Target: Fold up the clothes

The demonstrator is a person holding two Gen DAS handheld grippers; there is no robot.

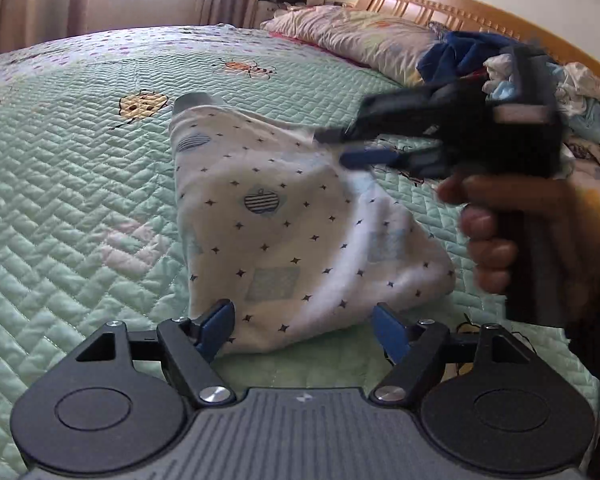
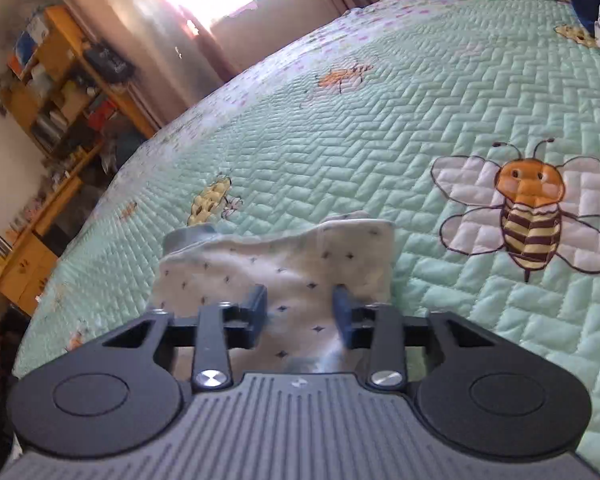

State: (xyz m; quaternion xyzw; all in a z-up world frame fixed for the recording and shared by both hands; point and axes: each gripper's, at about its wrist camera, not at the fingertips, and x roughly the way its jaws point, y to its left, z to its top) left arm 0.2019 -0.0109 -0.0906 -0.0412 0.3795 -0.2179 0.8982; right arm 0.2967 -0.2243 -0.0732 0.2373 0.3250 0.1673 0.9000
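We saw the left gripper [image 1: 304, 326] with its blue fingers [image 1: 219, 320] spread wide apart, grasping nothing, at the near edge of the white garment [image 1: 284, 232]. The right gripper [image 2: 300, 314] likewise had its fingers parted, one on each side of a raised fold of that cloth; in the left wrist view the right gripper [image 1: 348, 148] was blurred, gripped by a hand [image 1: 496, 232], its tips at the garment's far right edge, and we could not tell whether they touched it. The garment, white with small dark stars and striped apple motifs, lay partly folded on the green quilt [image 1: 80, 184] near the middle of the bed. We noted a bee [image 2: 528, 216] stitched on the quilt to the right of the garment. Beyond it lay a pillow [image 1: 364, 36] against the wooden headboard [image 1: 440, 8], with a heap of clothes [image 1: 580, 92] beside the pillow. In the right wrist view, yellow shelves [image 2: 60, 92] stood past the bed's far side.
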